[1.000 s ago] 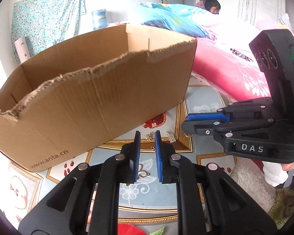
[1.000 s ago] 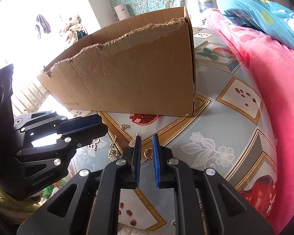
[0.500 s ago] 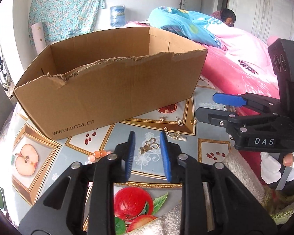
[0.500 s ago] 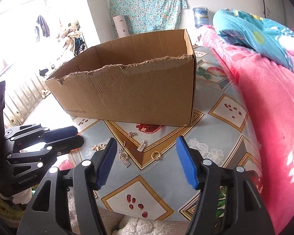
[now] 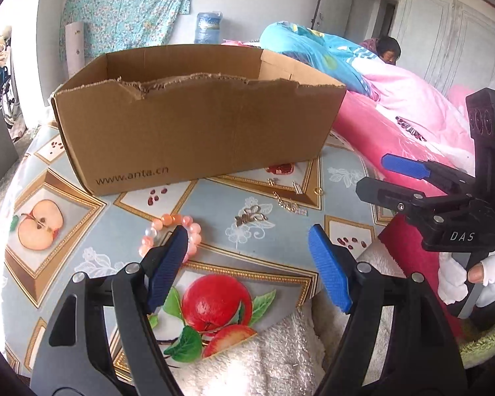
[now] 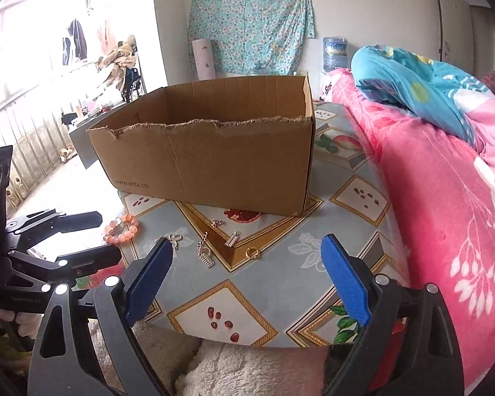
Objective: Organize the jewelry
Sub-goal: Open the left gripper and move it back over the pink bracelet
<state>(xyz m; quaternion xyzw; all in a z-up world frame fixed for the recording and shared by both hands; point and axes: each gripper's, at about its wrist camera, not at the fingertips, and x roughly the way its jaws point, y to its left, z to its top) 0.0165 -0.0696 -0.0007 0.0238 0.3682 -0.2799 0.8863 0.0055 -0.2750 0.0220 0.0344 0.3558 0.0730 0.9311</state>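
Jewelry lay scattered on the fruit-patterned cloth [image 6: 316, 274] in front of a torn-rimmed cardboard box [image 6: 214, 165] marked www.anta.cn; none of it could be seen inside the box.

Items on the cloth:
- Pink bead bracelet [image 6: 121, 229], nearest the box's left end; in the left wrist view it [image 5: 168, 231] sat just beyond the tip of that gripper's left finger.
- Silver bow-shaped piece [image 6: 175, 239], right of the bracelet.
- Silver chain [image 6: 204, 247] ending in a small ridged bar, near the middle of the group.
- Second ridged bar pendant [image 6: 231, 239], just right of the chain.
- Small silver clasp-like piece [image 6: 217, 222], closest to the box wall.
- Gold ring [image 6: 251, 252], lying apart at the right end of the group.

Left hand-held gripper [image 5: 247, 264]: jaws opening, wide apart, nothing between the blue pads, tilted down toward the cloth above a printed red apple.

Right hand-held gripper [image 6: 247, 277]: jaws opening, likewise wide and empty, held above the cloth on the near side of the chain and ring. A white-gloved hand [image 5: 472, 277] held its handle.

Pink blanket [image 6: 445, 214] ran along the right side of the cloth; a white fleecy fabric [image 6: 247, 369] lay at the near edge.
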